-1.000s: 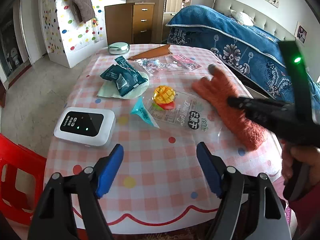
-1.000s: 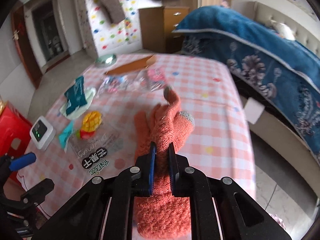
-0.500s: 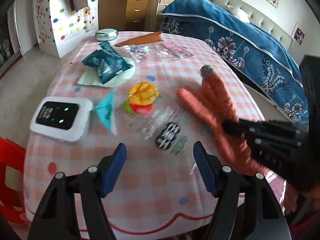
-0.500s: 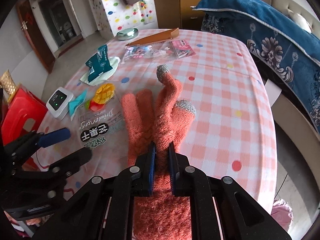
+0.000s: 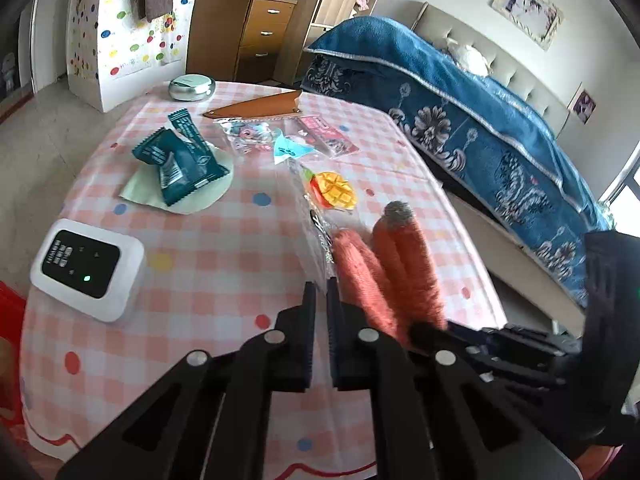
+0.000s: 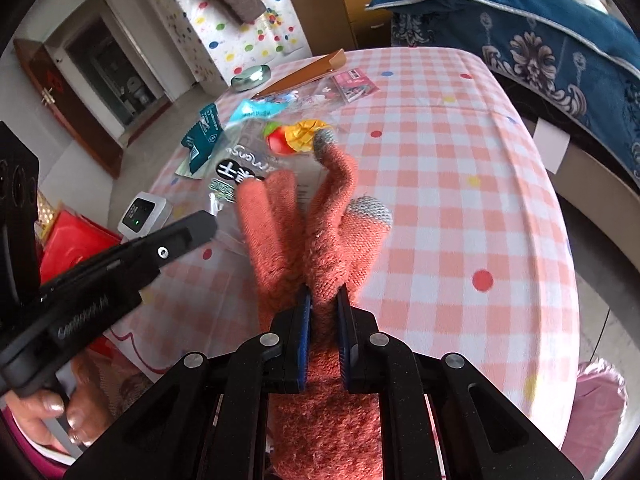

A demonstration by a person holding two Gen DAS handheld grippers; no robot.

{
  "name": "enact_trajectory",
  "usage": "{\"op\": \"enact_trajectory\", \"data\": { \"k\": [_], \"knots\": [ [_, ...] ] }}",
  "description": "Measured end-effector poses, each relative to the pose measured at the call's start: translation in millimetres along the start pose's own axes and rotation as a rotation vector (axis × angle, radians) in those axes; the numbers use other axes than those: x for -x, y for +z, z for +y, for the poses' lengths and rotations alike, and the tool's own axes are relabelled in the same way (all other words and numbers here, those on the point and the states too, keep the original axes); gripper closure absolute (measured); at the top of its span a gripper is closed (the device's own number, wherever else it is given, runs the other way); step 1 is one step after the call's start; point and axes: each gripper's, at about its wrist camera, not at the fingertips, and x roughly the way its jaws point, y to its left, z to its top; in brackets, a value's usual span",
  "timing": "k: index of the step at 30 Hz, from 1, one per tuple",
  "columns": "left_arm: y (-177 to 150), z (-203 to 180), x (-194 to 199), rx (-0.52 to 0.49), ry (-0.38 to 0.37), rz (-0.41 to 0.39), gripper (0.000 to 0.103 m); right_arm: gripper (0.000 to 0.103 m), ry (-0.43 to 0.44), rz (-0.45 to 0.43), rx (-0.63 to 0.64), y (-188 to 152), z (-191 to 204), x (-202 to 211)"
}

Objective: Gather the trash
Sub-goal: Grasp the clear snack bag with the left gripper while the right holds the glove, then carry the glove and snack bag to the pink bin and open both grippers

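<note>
My left gripper [image 5: 321, 300] has just closed its jaws on the near edge of the clear mango bag [image 5: 320, 200], which now stands up off the table [image 5: 208, 248] beside the glove [image 6: 316, 240]. My right gripper [image 6: 323, 308] is clamped on that glove, lifted with its fingers up. So I judge one piece of trash is in hand but not yet carried off; the teal wrappers [image 5: 180, 160], the round paper [image 5: 216, 196] and the clear packets [image 5: 280, 136] lie uncollected further back. I see no bin
</note>
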Motion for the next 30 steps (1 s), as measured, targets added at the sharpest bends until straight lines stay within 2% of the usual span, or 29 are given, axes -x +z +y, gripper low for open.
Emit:
{"op": "enact_trajectory", "data": {
  "k": [2, 6, 13, 18, 21, 30],
  "knots": [
    [-1, 1, 5, -0.010, 0.011, -0.012, 0.103, 0.091, -0.017, -0.016, -0.005, -5, 0, 7],
    [-8, -3, 35, -0.062, 0.025, -0.087, 0.103, 0.091, -0.031, -0.061, -0.020, -11, -5, 20],
    [-13, -28, 80, -0.157, 0.024, -0.184, 0.103, 0.091, -0.062, -0.200, -0.087, -21, -20, 71],
    [-24, -58, 90, -0.230, 0.013, -0.201, 0.103, 0.091, -0.133, -0.275, -0.123, -38, -33, 108],
    [-32, -76, 90, -0.275, -0.008, -0.199, 0.103, 0.091, -0.154, -0.286, -0.149, -47, -41, 122],
    [-69, -148, 79, -0.453, -0.127, -0.150, 0.103, 0.091, -0.272, -0.334, -0.252, -97, -74, 176]
  ]
}}
